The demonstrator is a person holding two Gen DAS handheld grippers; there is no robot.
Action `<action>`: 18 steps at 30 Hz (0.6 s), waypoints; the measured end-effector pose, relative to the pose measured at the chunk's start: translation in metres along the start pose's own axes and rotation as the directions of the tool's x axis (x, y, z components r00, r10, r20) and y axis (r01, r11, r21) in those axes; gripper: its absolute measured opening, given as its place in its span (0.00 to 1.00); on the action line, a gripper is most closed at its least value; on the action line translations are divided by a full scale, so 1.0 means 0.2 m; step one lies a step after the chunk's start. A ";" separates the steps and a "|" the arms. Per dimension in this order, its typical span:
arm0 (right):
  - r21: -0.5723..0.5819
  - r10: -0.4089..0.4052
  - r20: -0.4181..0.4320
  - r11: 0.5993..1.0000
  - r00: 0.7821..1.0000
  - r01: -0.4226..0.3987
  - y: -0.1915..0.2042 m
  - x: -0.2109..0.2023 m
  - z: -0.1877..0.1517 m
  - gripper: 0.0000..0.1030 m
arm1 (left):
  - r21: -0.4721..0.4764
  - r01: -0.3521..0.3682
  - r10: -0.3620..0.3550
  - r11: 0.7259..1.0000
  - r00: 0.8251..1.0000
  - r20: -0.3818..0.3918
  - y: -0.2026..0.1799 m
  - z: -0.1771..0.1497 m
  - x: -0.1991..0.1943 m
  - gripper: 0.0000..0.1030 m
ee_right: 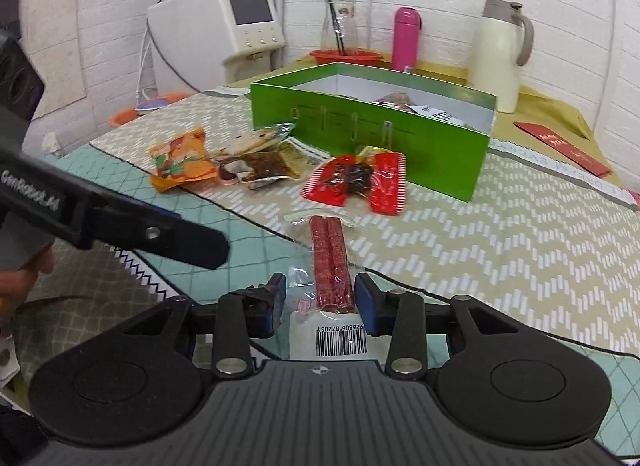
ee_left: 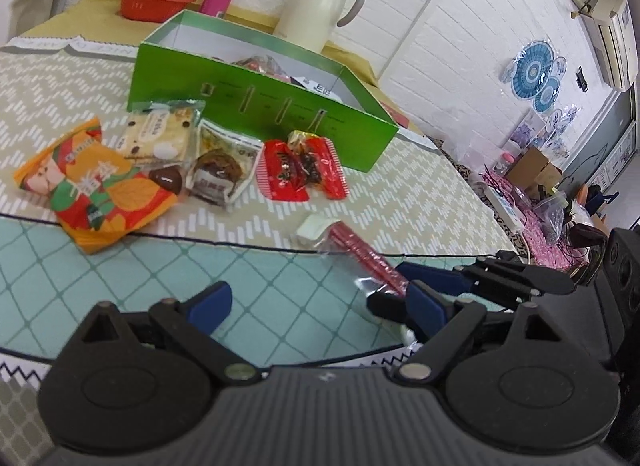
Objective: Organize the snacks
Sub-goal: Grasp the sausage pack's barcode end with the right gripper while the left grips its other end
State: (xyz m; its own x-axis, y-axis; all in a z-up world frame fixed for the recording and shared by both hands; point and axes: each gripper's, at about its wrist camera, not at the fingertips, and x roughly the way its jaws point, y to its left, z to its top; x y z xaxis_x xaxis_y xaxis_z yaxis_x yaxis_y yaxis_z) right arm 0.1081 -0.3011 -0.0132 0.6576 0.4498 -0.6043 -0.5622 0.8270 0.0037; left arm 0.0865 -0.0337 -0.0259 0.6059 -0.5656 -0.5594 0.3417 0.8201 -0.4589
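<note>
step: picking up the sausage pack (ee_right: 331, 262) for the green box (ee_right: 372, 133); judged from right gripper (ee_right: 320, 298) straddling its near end
right gripper state: fingers spread either side of the pack, pads near the wrapper but not clamped; released
left gripper (ee_left: 316, 306): fingers wide apart, grasping nothing; hovers above the teal mat (ee_left: 120, 274) just left of the pack
sausage pack place: lies on the mat edge, barcode end toward the camera, two red sticks pointing at the box; well apart from the box
other snacks: orange packet (ee_left: 92, 181), cookie packet (ee_left: 160, 133), brown pastry packet (ee_left: 220, 165), red candy packets (ee_left: 304, 169) in a row before the box front; none boxed yet
box contents: a few wrappers inside, partly seen over the wall
next move calls for: closing on the slippery clear wrapper, lifting it clear, carrying over the box wall; thin film may slide
hidden/unclear: box floor mostly blocked by the front wall; labels on packets unreadable; whether pads touch the film cannot be told; holder's hand barely seen at left edge
</note>
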 end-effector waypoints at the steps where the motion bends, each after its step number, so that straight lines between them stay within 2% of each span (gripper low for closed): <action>1: -0.005 0.012 0.002 1.000 1.000 -0.012 0.02 0.00 0.00 0.66 | -0.004 0.005 -0.005 1.000 1.000 -0.004 0.00 0.01 0.02 0.85; 4: 0.004 0.046 0.013 0.999 0.999 -0.046 0.03 -0.01 0.00 0.69 | -0.007 0.002 -0.002 1.000 1.000 -0.012 -0.02 0.05 0.09 0.85; 8: 0.021 0.033 0.021 0.999 0.999 -0.033 0.03 -0.03 0.00 0.89 | 0.039 -0.064 0.064 0.997 0.998 -0.006 -0.06 0.09 0.18 0.85; 13: 0.030 0.022 0.015 0.999 1.000 -0.022 0.02 -0.03 -0.03 0.92 | 0.082 -0.102 0.102 0.991 0.995 0.001 -0.08 0.11 0.22 0.85; 18: 0.040 0.012 0.005 0.999 1.000 -0.012 0.02 0.00 -0.04 0.92 | 0.094 -0.109 0.109 0.990 0.994 0.000 -0.09 0.12 0.24 0.85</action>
State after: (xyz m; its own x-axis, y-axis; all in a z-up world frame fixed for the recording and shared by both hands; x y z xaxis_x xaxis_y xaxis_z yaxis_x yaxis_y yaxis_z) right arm 0.1025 -0.3009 -0.0191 0.6536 0.4615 -0.5999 -0.5497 0.8342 0.0428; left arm 0.1264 -0.0737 -0.0288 0.6395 -0.4727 -0.6062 0.3400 0.8812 -0.3285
